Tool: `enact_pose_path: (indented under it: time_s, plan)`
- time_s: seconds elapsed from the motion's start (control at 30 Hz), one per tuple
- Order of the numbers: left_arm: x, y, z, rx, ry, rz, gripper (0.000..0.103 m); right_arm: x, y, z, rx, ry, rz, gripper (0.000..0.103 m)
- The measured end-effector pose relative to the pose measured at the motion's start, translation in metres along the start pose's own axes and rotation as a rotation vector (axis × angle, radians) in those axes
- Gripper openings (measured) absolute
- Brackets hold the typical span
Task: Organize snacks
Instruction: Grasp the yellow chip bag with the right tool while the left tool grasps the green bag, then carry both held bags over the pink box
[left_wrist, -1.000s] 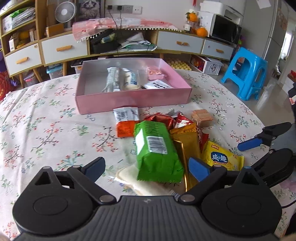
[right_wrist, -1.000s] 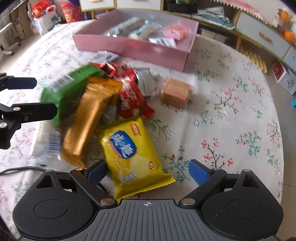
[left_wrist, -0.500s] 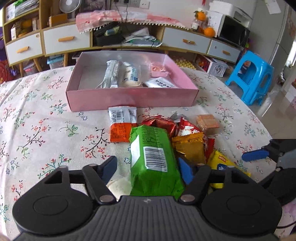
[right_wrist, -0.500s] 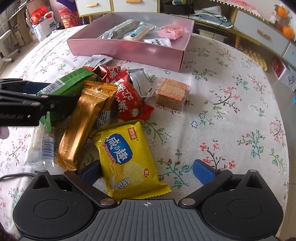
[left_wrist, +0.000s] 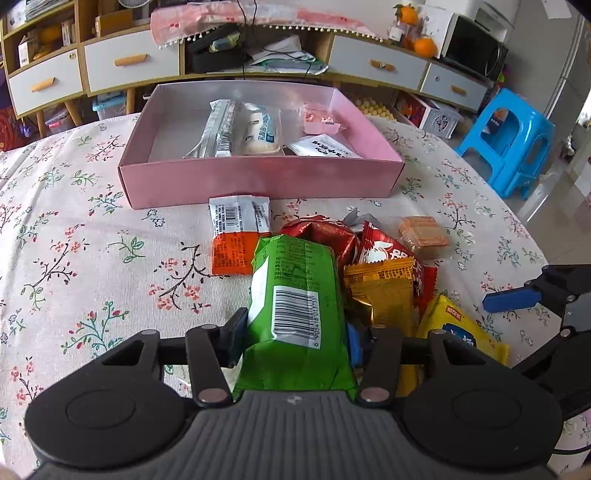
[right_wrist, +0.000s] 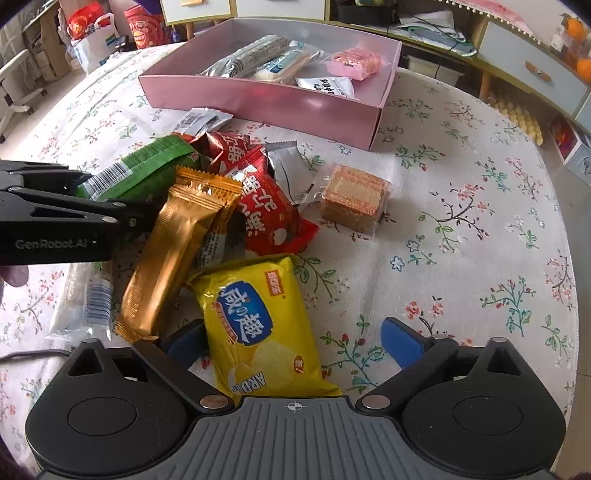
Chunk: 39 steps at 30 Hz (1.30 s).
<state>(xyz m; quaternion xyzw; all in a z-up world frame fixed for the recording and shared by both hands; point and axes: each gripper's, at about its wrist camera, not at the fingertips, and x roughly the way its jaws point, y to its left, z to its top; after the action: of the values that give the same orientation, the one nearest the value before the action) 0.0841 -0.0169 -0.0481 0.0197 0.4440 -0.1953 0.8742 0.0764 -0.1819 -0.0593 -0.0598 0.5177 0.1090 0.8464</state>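
Now clamping left gripper (left_wrist: 295, 338) onto green packet (left_wrist: 295, 306) for pink box (left_wrist: 258, 181), right gripper (right_wrist: 291, 343) gaping over yellow bag (right_wrist: 258, 321).

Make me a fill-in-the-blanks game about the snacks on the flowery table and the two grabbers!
1. The left gripper has its jaws around the ____ snack pack.
2. The snacks already sorted lie inside the ____ box.
3. Between the open jaws of the right gripper lies the ____ chip bag.
4. The square wafer pack lies on the table, ____ the box.

Missing words: green; pink; yellow; outside
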Motion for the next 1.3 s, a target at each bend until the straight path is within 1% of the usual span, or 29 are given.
enact_pose_path:
  time_s: [0.03,0.07,0.13,0.17,0.23,0.27,0.47,0.77,0.97,1.07,1.2,1.3]
  plan:
    - [0.000,0.000,0.001,-0.004,0.003,0.000,0.047,-0.001,0.000,0.001,0.000,-0.002,0.002,0.091]
    - [-0.001,0.000,0.001,-0.010,0.007,0.000,0.046,-0.002,0.001,0.002,-0.001,-0.005,0.006,0.088]
    - [-0.001,0.001,0.003,-0.019,0.013,-0.001,0.046,-0.004,0.001,0.004,-0.002,-0.009,0.010,0.077]
    - [-0.002,0.002,0.003,-0.021,0.015,0.000,0.046,-0.005,0.001,0.005,-0.003,-0.012,0.009,0.073]
    - [-0.004,0.004,0.003,-0.028,0.017,0.000,0.046,-0.008,0.000,0.006,0.000,-0.016,0.019,0.055]
    - [-0.004,0.005,0.003,-0.033,0.017,-0.001,0.046,-0.009,0.000,0.007,0.005,-0.018,0.026,0.051]
    - [-0.011,0.013,0.007,-0.065,0.011,-0.010,0.045,-0.010,-0.008,0.010,0.064,-0.009,0.067,0.050]
    - [-0.022,0.024,0.017,-0.124,-0.020,-0.021,0.045,-0.015,-0.018,0.017,0.168,-0.004,0.161,0.050]
    - [-0.031,0.032,0.030,-0.156,-0.076,-0.020,0.045,-0.028,-0.021,0.028,0.187,-0.040,0.185,0.050]
    - [-0.033,0.038,0.041,-0.162,-0.110,0.000,0.045,-0.033,-0.022,0.038,0.208,-0.061,0.215,0.050]
    - [-0.026,0.048,0.060,-0.153,-0.141,0.027,0.045,-0.038,-0.027,0.055,0.242,-0.105,0.251,0.050]
    - [-0.011,0.056,0.079,-0.143,-0.160,0.052,0.045,-0.039,-0.032,0.065,0.274,-0.143,0.267,0.050]
